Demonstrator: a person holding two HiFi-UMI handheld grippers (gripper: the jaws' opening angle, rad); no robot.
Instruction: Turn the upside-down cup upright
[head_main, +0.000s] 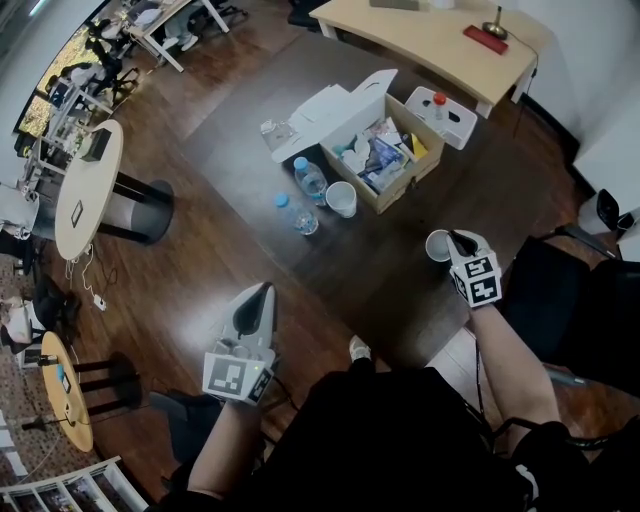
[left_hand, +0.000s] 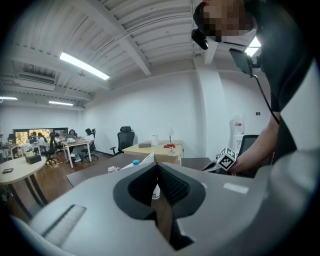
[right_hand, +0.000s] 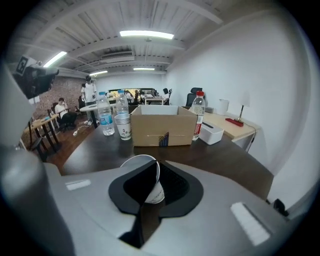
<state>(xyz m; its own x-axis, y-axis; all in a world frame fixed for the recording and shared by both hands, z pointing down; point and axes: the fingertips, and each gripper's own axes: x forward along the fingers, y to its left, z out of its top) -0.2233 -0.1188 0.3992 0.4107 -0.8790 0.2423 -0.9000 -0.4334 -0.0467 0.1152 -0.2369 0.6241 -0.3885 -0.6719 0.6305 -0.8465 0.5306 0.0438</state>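
My right gripper (head_main: 452, 240) is shut on the wall of a white paper cup (head_main: 437, 246), just above the dark table (head_main: 250, 130) at its right side. From the head view the cup's round mouth shows. In the right gripper view the cup (right_hand: 154, 191) hangs tilted, its rim pinched between the jaws of my right gripper (right_hand: 152, 175). My left gripper (head_main: 262, 292) hovers at the table's near edge, shut on nothing. In the left gripper view the jaws of my left gripper (left_hand: 158, 184) meet in front of the lens.
An open cardboard box (head_main: 400, 185) full of packets stands mid-table. Beside it are a stack of paper cups (head_main: 341, 198), two water bottles (head_main: 310, 178) and a white box (head_main: 444, 115) with a red-capped bottle. Black chairs (head_main: 560, 300) stand at the right.
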